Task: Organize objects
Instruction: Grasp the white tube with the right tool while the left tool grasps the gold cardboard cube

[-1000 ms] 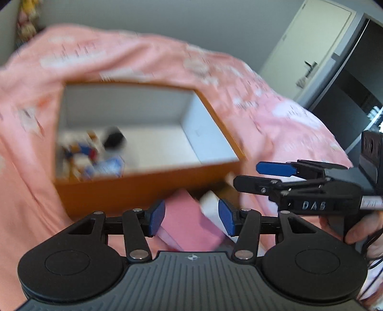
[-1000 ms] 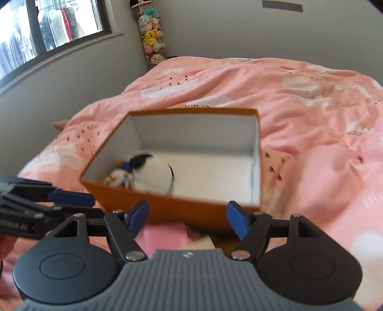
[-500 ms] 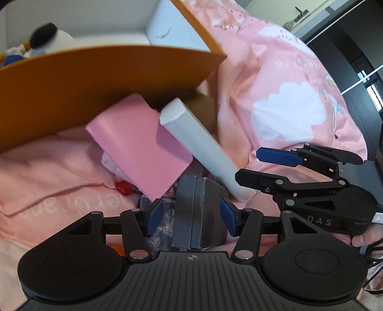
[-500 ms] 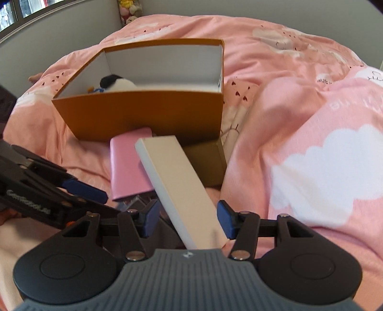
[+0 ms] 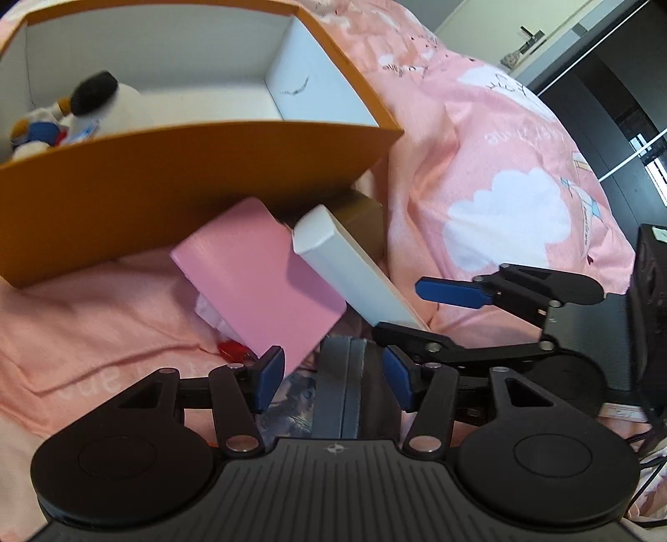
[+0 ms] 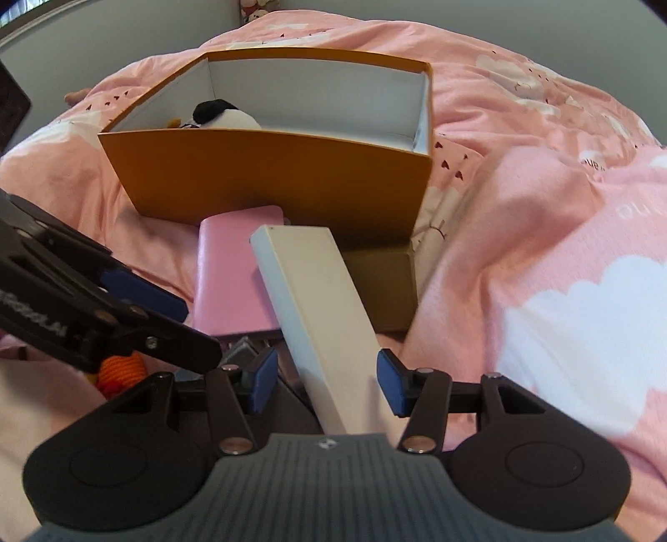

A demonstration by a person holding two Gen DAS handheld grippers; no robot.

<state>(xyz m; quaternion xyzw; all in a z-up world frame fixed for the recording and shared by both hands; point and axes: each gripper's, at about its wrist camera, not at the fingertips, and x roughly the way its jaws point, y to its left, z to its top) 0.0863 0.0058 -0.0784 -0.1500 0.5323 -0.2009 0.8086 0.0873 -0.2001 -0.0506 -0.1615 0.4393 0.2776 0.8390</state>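
An orange box (image 5: 175, 175) with a white inside sits on the pink bedspread; it shows in the right wrist view too (image 6: 267, 175). Plush toys (image 5: 96, 104) lie in its left end. In front of it lie a pink case (image 5: 258, 279), a long white box (image 6: 321, 317) and a grey object (image 5: 342, 387). My left gripper (image 5: 333, 377) is open, its fingers on either side of the grey object. My right gripper (image 6: 327, 381) is open around the near end of the white box, not touching it.
A brown cardboard box (image 6: 383, 287) lies under the orange box's right corner. A small red item (image 5: 231, 348) and an orange knitted item (image 6: 121, 367) lie on the bedspread (image 6: 542, 250). A door (image 5: 525, 37) stands at the far right.
Both grippers dropped from above the orange box down to the pile in front of it. In the last half second they lifted and pulled back slightly. Both stayed open.
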